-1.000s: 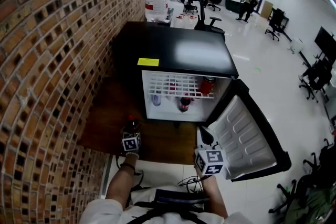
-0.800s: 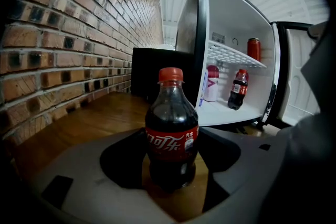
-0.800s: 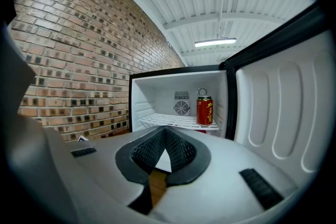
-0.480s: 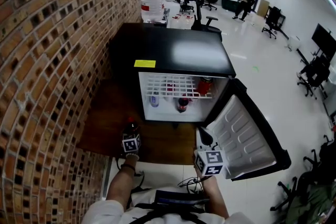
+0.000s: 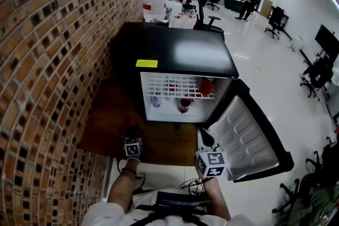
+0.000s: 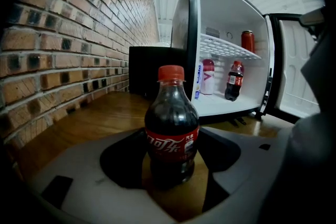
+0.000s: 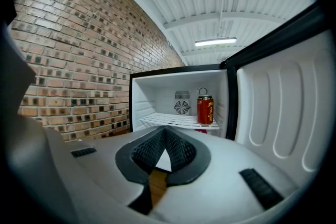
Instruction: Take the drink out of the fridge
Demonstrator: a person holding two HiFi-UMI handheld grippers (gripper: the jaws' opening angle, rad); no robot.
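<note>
Jaws of my left gripper [image 6: 171,162] are pinching the cola bottle [image 6: 171,123], seemingly setting it on the wooden floor [image 6: 94,118] outside the fridge [image 6: 220,23]. My right gripper [image 7: 164,152] is pressing its jaws together, empty. Next comes releasing without tipping it.

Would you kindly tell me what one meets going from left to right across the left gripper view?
brick wall → near cola bottle → pink-capped bottle → small cola bottle farther back → open fridge door
</note>
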